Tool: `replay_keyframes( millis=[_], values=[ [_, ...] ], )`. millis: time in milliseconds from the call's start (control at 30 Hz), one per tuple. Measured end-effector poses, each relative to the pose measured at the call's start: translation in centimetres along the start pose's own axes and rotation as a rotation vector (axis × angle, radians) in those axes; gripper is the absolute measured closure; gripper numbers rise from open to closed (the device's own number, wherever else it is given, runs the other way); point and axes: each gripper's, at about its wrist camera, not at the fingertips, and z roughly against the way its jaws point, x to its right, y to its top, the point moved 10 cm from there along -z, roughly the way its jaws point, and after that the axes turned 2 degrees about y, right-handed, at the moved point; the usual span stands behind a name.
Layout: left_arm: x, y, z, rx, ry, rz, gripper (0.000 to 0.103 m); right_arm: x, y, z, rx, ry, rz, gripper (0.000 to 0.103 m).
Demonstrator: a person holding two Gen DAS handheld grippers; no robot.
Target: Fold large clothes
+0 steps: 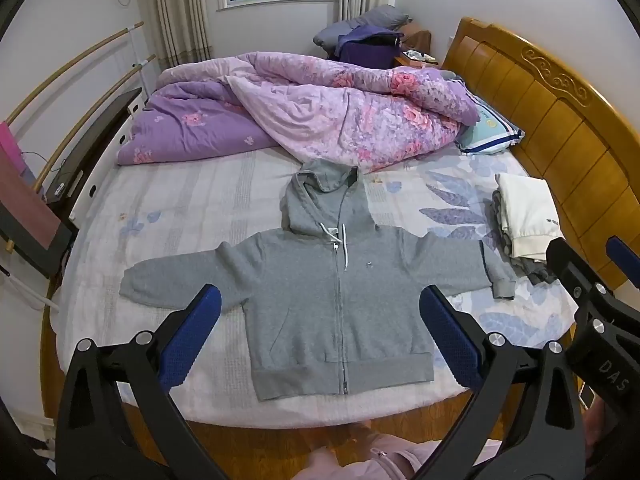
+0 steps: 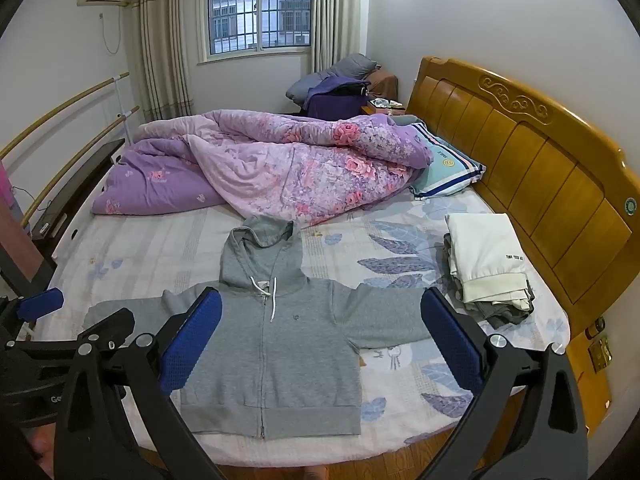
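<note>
Left gripper (image 1: 320, 328): jaws spread wide, blue pads holding nothing, raised over the near edge of the bed.
Right gripper (image 2: 320, 328): likewise wide apart and holding nothing, raised just right of the left one.
Grey hoodie (image 1: 336, 292): front up and zipped on the near part of the bed, hem nearest, hood pointing far, both sleeves stretched out to the sides.
Drawstrings (image 2: 273, 300): white, lying on the chest.
Bed sheet (image 1: 180, 208): pale, with a blue leaf print on the right.
Folded stack (image 2: 486, 264): a white garment on grey ones, right of the hoodie, beside the headboard.
Purple floral quilt (image 1: 320, 112): bunched on the far side.
Pillow (image 2: 448, 172): partly under the quilt's right end.
Headboard (image 1: 560, 120): wooden, along the right.
</note>
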Motion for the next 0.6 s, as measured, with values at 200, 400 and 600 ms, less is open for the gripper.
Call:
replay_keyframes(
  millis=[200,400,600],
  values=[
    [0.1,-0.5,-0.6,-0.002,0.001,0.0,0.004,0.0,-0.1,-0.1,0.0,0.001,-0.001,0.007],
    [0.3,-1.0,-0.8,-0.004,0.0,0.0,0.004,-0.2,-0.1,-0.1,-0.001,0.004,0.0,0.007],
    [0.3,-0.9,-0.8,-0.007,-0.003,-0.001,0.004,-0.1,-0.1,-0.1,-0.002,0.004,-0.003,0.007]
  ],
)
